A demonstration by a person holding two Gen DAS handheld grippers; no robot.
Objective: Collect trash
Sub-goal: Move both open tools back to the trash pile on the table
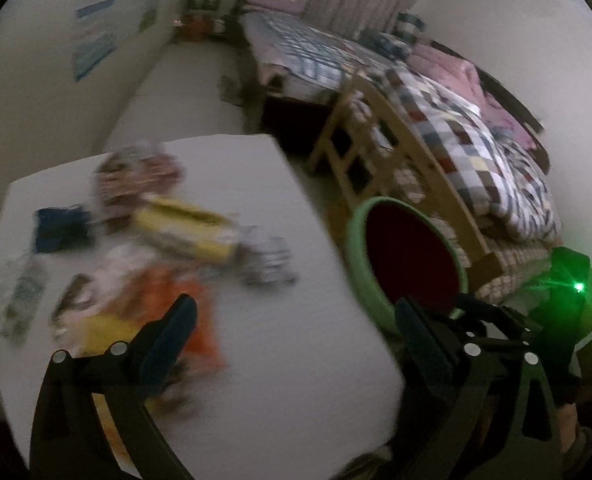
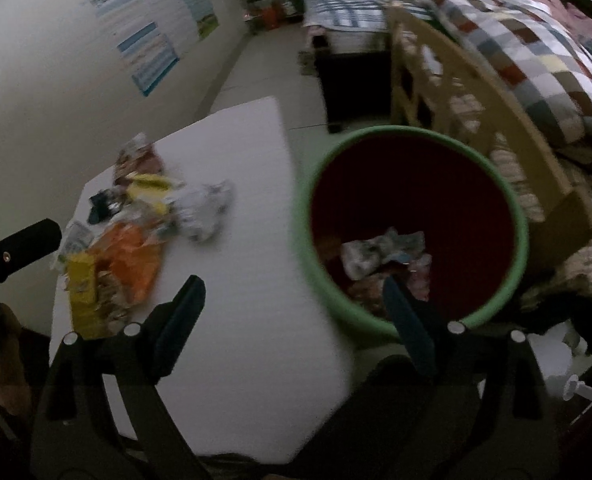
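A heap of snack wrappers lies on the white table (image 1: 288, 360): a yellow pack (image 1: 184, 228), an orange bag (image 1: 192, 320), a dark blue wrapper (image 1: 62, 230) and a crumpled silver one (image 2: 204, 210). To the right of the table stands a green-rimmed bin (image 2: 412, 132) with a dark red inside and several wrappers (image 2: 380, 256) at its bottom. My left gripper (image 1: 292, 312) hangs open over the table's right edge, nothing between its fingers. My right gripper (image 2: 294, 290) is open too, empty, straddling the table edge and the bin's near rim. The right gripper's body (image 1: 564, 304) shows in the left wrist view.
A wooden bed frame (image 1: 380, 148) with a patchwork quilt (image 2: 536, 52) stands right behind the bin. Posters (image 2: 156, 36) hang on the left wall. A second bed (image 1: 296, 52) and shelves sit at the far end, with open floor (image 1: 192, 84) along the wall.
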